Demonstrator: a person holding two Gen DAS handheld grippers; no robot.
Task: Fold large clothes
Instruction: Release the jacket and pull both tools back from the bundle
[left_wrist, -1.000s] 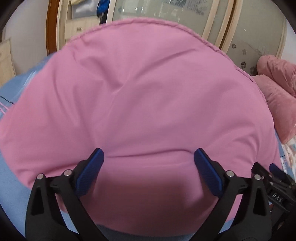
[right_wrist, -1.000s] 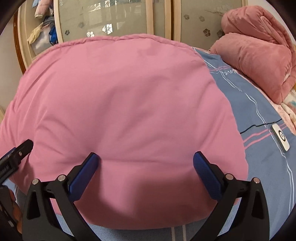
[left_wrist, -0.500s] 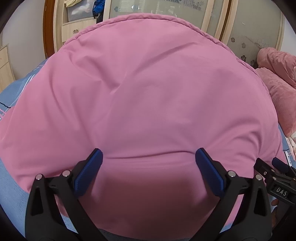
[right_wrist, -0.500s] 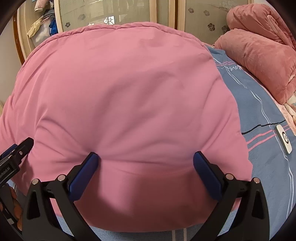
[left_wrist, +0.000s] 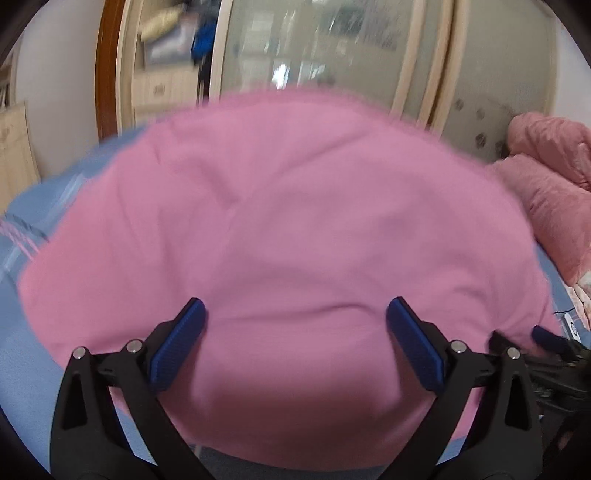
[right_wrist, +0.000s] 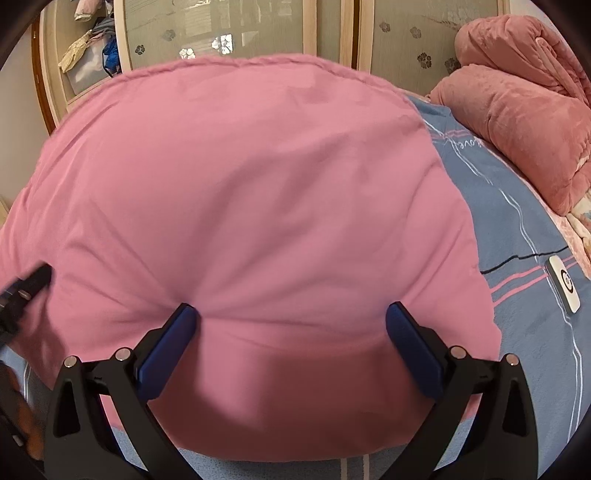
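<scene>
A large pink garment (left_wrist: 295, 240) lies folded flat on a blue bed and fills both views; it also shows in the right wrist view (right_wrist: 258, 221). My left gripper (left_wrist: 295, 314) is open, its blue pads wide apart over the garment's near edge, holding nothing. My right gripper (right_wrist: 291, 310) is open too, over the near edge further right, with cloth creasing at its left pad. The right gripper's tip shows at the left view's right edge (left_wrist: 546, 338). The left gripper's tip shows at the right view's left edge (right_wrist: 29, 284).
The blue striped bedsheet (right_wrist: 524, 229) lies bare to the right. A bundled pink blanket (right_wrist: 517, 103) sits at the far right. A small white device (right_wrist: 563, 284) with a black cable lies on the sheet. Wardrobe doors (right_wrist: 236, 26) stand behind the bed.
Both grippers have pulled back and tilted up a little, so more wardrobe and sheet show. The left view is now blurred with motion. The jaws stay open.
</scene>
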